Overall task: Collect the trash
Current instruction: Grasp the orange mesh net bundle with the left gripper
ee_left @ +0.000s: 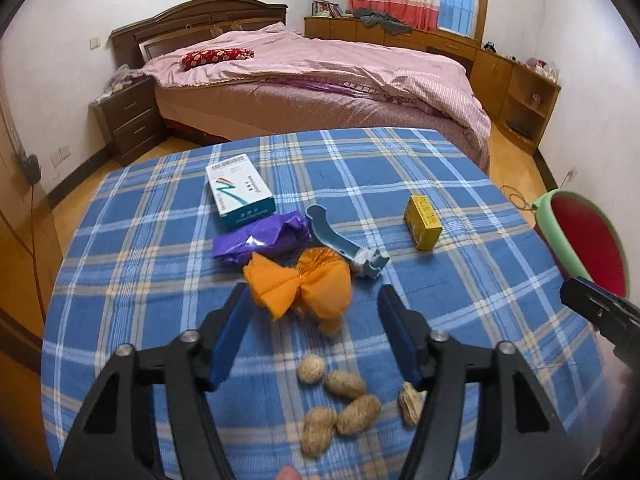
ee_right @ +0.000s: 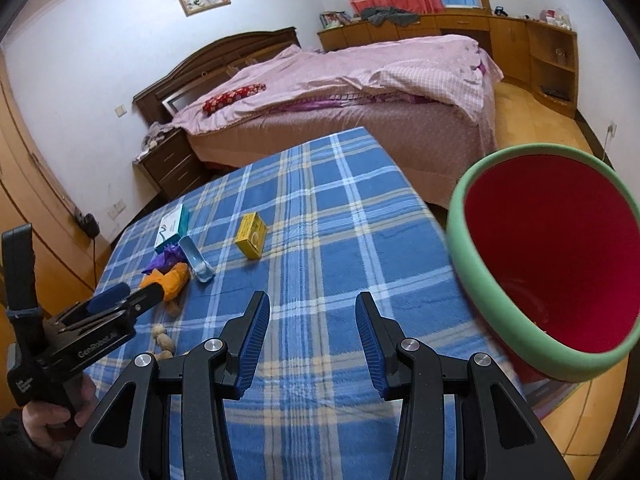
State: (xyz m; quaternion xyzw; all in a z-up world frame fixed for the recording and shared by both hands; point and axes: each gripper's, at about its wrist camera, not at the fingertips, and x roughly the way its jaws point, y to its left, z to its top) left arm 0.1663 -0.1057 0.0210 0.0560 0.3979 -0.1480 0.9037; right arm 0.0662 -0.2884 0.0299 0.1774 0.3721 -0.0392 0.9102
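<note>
On the blue plaid table (ee_left: 400, 184) lie an orange crumpled wrapper (ee_left: 304, 286), a purple plastic bag (ee_left: 260, 238), a white-teal box (ee_left: 238, 190), a blue-grey plastic piece (ee_left: 340, 240), a yellow box (ee_left: 423, 222) and several peanut shells (ee_left: 344, 400). My left gripper (ee_left: 312, 296) is open, its fingers on either side of the orange wrapper, not closed on it. My right gripper (ee_right: 312, 304) is open and empty above the table's near right part. A red bin with a green rim (ee_right: 548, 264) stands beside the table's right edge.
A bed with a pink cover (ee_left: 320, 76) stands beyond the table. A dark nightstand (ee_left: 128, 120) is at the left, wooden cabinets (ee_left: 516, 88) at the right. The left gripper also shows in the right wrist view (ee_right: 120, 300).
</note>
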